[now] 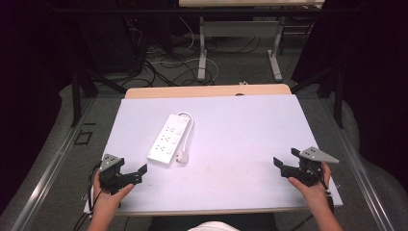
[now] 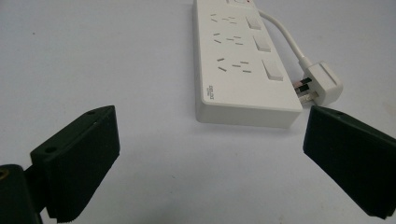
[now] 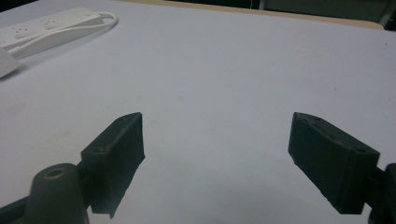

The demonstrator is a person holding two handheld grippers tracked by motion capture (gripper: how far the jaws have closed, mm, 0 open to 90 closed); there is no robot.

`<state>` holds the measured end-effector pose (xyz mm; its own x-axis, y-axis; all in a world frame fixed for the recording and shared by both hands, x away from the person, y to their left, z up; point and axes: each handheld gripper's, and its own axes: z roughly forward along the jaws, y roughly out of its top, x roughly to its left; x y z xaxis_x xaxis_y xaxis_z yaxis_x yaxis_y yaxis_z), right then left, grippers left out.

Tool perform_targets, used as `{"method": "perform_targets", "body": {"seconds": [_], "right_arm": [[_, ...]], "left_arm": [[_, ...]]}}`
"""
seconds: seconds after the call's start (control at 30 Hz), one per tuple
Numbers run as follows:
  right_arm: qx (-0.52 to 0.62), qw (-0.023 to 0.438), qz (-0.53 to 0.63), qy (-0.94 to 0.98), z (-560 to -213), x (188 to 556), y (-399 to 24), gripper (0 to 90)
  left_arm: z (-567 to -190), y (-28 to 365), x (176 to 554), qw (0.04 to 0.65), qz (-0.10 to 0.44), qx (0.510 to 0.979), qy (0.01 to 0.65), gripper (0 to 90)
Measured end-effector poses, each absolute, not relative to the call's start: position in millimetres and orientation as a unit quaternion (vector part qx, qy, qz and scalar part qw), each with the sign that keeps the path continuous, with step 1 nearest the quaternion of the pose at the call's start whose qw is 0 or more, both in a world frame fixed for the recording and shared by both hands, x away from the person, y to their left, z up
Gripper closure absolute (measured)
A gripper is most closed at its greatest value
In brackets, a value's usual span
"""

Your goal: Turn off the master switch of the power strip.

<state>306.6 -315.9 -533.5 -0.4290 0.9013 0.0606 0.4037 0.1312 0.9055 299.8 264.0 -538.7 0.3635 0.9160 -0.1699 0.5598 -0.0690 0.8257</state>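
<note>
White table point(image 1: 231, 159), power strip point(image 2: 243, 60), label unreadable

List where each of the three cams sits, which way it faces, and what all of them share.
High view: above the person's side, looking forward and down on the table; both forearms, left gripper and right gripper show.
Left gripper view: rides the left gripper, low over the table, facing the power strip's near end; its open jaws show.
Right gripper view: rides the right gripper, looking across the table; its open jaws show.
Shared: power strip and its plug's cable in all three.
</note>
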Motion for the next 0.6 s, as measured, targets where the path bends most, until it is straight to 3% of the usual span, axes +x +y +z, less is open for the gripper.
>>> {"method": "perform_targets", "body": {"seconds": [0.33, 0.6], "right_arm": [[0.484, 0.263, 0.463, 0.694, -547.5, 308.8, -326.1, 17.4], [0.477, 0.261, 0.460, 0.702, -550.9, 308.5, -323.9, 17.4]], "left_arm": [[-537.9, 260.6, 296.7, 0.431, 0.216, 0.704, 0.521, 6.7], [-537.4, 256.3, 295.3, 0.427, 0.219, 0.713, 0.511, 14.7]]}}
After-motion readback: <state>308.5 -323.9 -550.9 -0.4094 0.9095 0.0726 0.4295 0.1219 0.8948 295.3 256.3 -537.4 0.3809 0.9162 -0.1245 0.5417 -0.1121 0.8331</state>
